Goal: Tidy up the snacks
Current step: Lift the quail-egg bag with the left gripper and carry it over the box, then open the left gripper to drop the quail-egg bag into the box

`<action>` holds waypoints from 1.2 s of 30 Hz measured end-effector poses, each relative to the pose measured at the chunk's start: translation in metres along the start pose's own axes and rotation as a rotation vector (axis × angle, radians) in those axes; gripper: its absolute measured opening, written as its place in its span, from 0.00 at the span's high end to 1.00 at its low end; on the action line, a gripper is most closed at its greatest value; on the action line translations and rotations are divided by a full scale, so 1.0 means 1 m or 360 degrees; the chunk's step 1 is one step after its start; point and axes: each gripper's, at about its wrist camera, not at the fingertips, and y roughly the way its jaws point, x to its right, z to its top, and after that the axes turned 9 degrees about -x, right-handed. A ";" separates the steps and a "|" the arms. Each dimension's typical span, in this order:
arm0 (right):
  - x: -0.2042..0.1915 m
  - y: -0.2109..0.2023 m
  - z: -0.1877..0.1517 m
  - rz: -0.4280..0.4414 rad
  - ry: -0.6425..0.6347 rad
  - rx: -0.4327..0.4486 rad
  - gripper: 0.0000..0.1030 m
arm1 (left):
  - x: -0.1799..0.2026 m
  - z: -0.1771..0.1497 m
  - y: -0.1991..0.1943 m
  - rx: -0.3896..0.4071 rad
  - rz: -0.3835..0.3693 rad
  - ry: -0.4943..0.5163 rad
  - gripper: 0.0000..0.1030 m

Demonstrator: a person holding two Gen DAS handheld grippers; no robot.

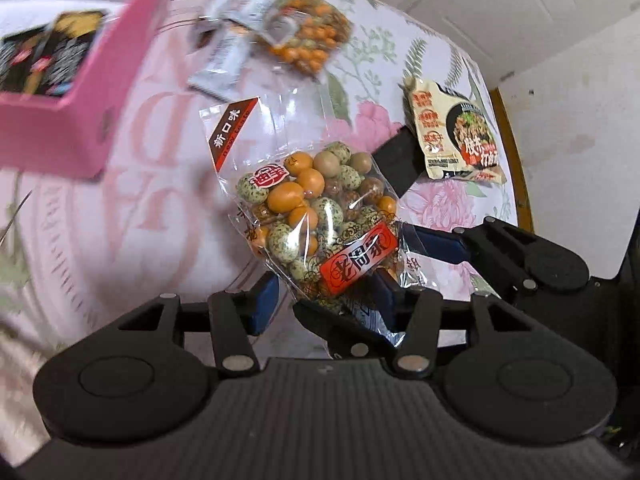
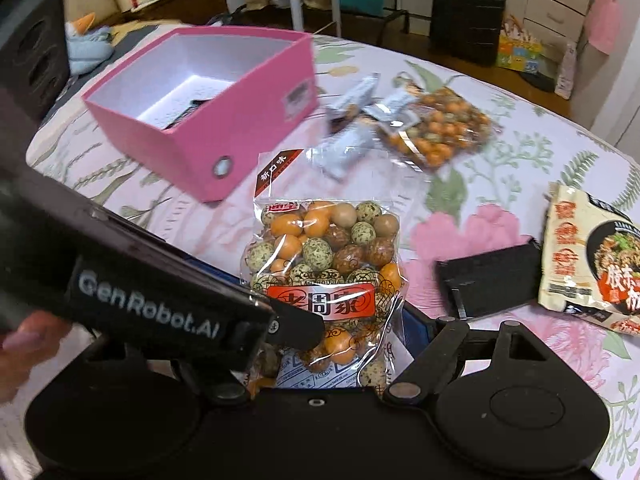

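Observation:
A clear bag of coated nuts (image 1: 316, 216) with a red label is held up above the table, and also shows in the right wrist view (image 2: 324, 264). My left gripper (image 1: 324, 300) has its blue pads around the bag's bottom end. My right gripper (image 2: 340, 344) also holds that end, and its other finger is hidden behind the left gripper body. A pink box (image 1: 80, 92) stands at the far left; in the right wrist view (image 2: 200, 112) it is open-topped with dark packets inside.
On the floral tablecloth (image 2: 520, 184) lie a second bag of nuts (image 2: 444, 128), several grey-white small packets (image 2: 352, 128), a noodle pack (image 2: 592, 264) at the right and a flat black object (image 2: 488, 280). A black suitcase (image 2: 468, 12) stands behind the table.

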 end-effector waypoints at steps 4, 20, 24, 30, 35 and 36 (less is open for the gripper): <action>-0.035 -0.013 0.009 -0.0028 -0.0150 -0.0002 0.18 | -0.014 -0.015 -0.030 0.0066 -0.0008 -0.0040 0.52; -0.108 -0.019 0.121 0.0082 -0.0616 0.0315 0.17 | -0.087 0.035 -0.126 0.0546 0.0188 -0.0186 0.49; -0.118 0.005 0.156 0.0065 -0.0742 0.0336 0.19 | -0.120 0.064 -0.124 0.0569 0.0188 -0.0282 0.49; -0.122 0.043 0.206 0.0121 -0.0856 0.0218 0.20 | -0.163 0.094 -0.117 0.0563 0.0148 -0.0448 0.49; -0.126 0.063 0.224 0.0140 -0.0965 0.0166 0.20 | -0.184 0.103 -0.103 0.0529 0.0136 -0.0518 0.49; -0.127 0.066 0.223 0.0130 -0.0982 0.0146 0.20 | -0.187 0.104 -0.099 0.0520 0.0149 -0.0515 0.49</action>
